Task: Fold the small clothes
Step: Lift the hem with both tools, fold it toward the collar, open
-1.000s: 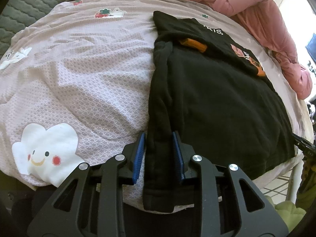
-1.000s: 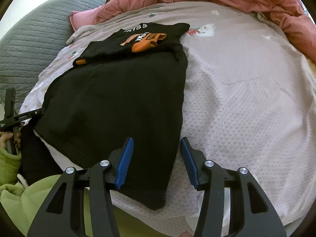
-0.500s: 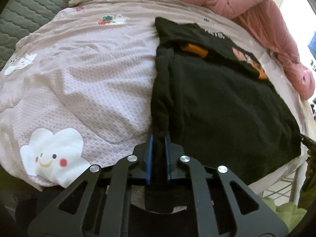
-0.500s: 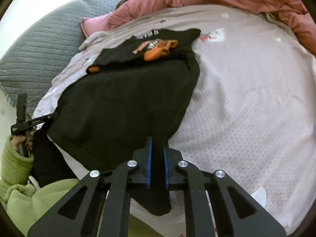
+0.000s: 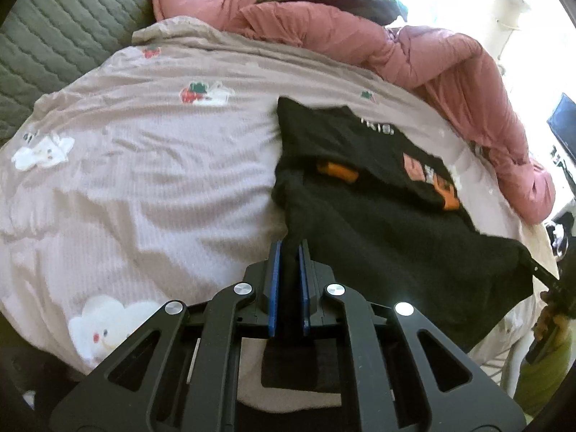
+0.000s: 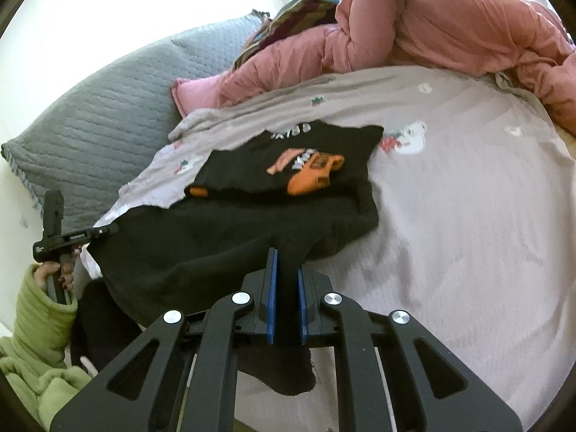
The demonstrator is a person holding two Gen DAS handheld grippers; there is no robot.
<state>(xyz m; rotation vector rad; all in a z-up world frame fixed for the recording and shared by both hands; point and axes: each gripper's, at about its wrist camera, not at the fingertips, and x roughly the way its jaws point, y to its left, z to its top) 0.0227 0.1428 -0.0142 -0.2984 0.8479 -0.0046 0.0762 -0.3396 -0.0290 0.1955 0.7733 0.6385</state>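
Note:
A black sweatshirt (image 5: pixel 388 230) with an orange and white print lies on the mauve bedsheet (image 5: pixel 144 187). Its far part is folded over, print side up. My left gripper (image 5: pixel 289 248) is shut on the sweatshirt's near left corner and holds it off the bed. My right gripper (image 6: pixel 286 255) is shut on the sweatshirt's (image 6: pixel 230 237) near right corner and also lifts it. The near hem hangs stretched between the two grippers. The left gripper also shows at the left edge of the right wrist view (image 6: pixel 104 230).
A pink duvet (image 5: pixel 396 46) is bunched along the far and right sides of the bed. A grey quilted headboard (image 6: pixel 93 122) stands at the left. The bed's near edge lies just below both grippers. My green sleeve (image 6: pixel 39 309) is at the lower left.
Both grippers closed on the sweatshirt's near corners, then lifted and carried them forward over the bed. The near hem has risen off the sheet.

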